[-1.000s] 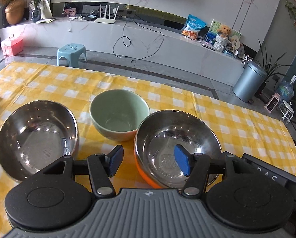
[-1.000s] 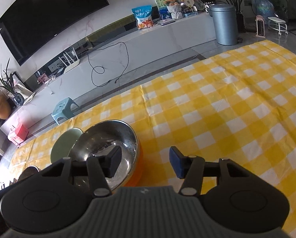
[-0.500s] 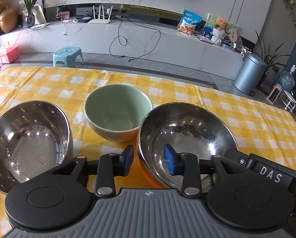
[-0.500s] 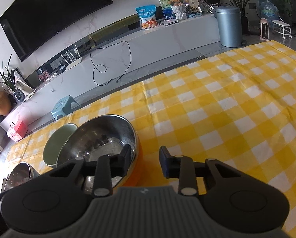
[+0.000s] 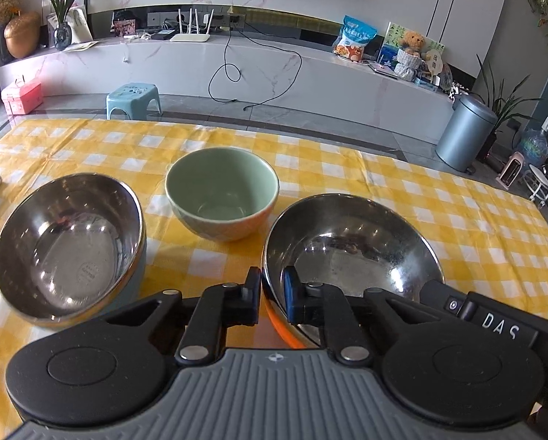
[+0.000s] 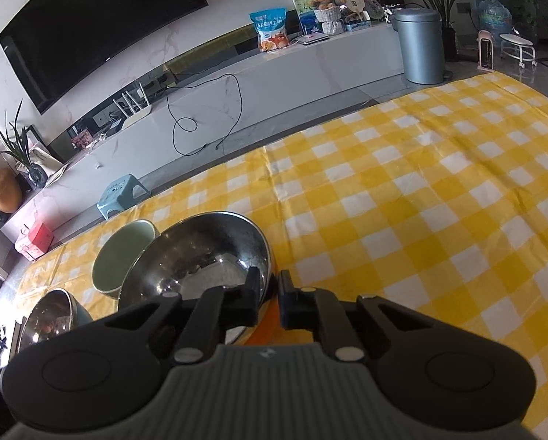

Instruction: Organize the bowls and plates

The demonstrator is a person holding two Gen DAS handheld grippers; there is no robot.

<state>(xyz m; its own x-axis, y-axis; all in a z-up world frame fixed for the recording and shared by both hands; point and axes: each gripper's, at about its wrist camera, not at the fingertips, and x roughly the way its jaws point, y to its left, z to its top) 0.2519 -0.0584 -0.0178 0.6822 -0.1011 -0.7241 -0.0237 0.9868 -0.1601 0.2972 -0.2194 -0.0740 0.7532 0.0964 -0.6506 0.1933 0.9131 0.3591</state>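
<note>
Marble wall, wall-mounted TV [image 6: 90,29], long white console [image 5: 237,69], grey tiled floor [image 5: 310,117], blue stool [image 5: 132,99], daylight

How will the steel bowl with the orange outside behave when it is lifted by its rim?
The steel bowl is probably stiff and light, being thin metal and empty. Its polished rim may slip. Gripped by both the left gripper and right gripper, it should stay level.

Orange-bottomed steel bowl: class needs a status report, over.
Left gripper and right gripper have just closed on the rim of the orange-bottomed steel bowl, opposite sides. Bowl on tablecloth. Green bowl close beside; nothing blocking.
</note>
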